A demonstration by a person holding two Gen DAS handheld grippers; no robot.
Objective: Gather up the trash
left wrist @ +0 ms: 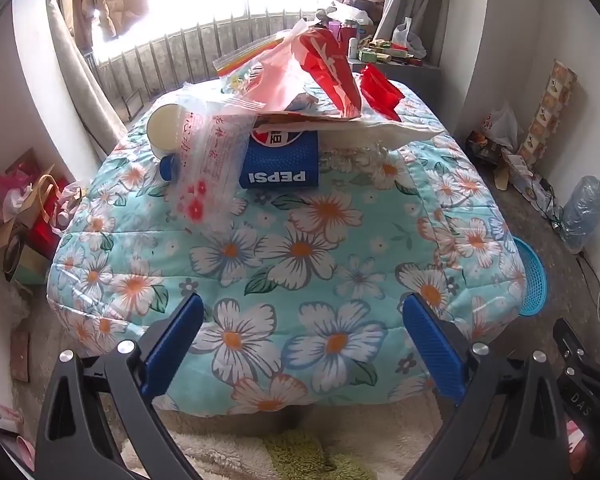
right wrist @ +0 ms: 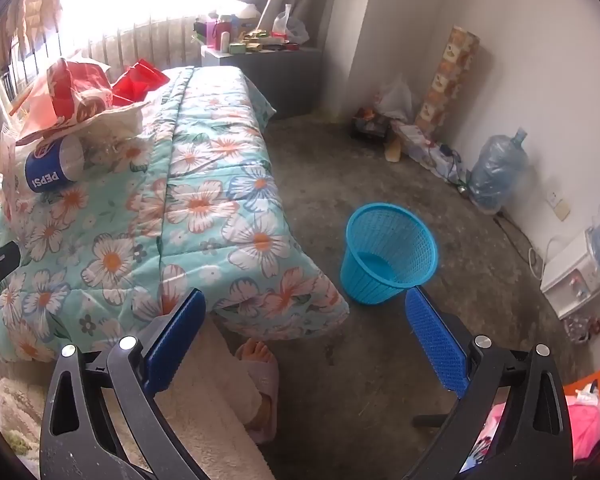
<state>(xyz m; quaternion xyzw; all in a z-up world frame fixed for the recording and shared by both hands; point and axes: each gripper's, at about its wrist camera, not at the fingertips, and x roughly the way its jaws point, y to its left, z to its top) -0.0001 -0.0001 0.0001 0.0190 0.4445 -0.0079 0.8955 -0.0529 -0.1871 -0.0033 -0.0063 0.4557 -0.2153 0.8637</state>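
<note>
Trash is heaped at the far end of a table under a flowered quilt [left wrist: 300, 256]: a blue Pepsi cup [left wrist: 279, 158] on its side, a clear zip bag with red print [left wrist: 212, 152], a cream round lid [left wrist: 163, 125], a red-and-white plastic bag [left wrist: 324, 68] and a red wrapper [left wrist: 380, 88]. My left gripper [left wrist: 302, 334] hangs open over the quilt's near edge, well short of the heap, nothing between its blue pads. The right gripper [right wrist: 306, 332] stands open above the floor by the quilt's corner, empty. A blue mesh basket [right wrist: 388, 256] sits on the floor just beyond it. The Pepsi cup [right wrist: 46, 170] lies far left.
A person's slippered foot [right wrist: 260, 364] shows under the quilt's edge. Along the right wall stand a water jug [right wrist: 496, 172], a white appliance [right wrist: 572, 276], cables and bags. A cluttered grey cabinet [right wrist: 260, 60] is by the window. Bags pile on the floor at left [left wrist: 24, 216].
</note>
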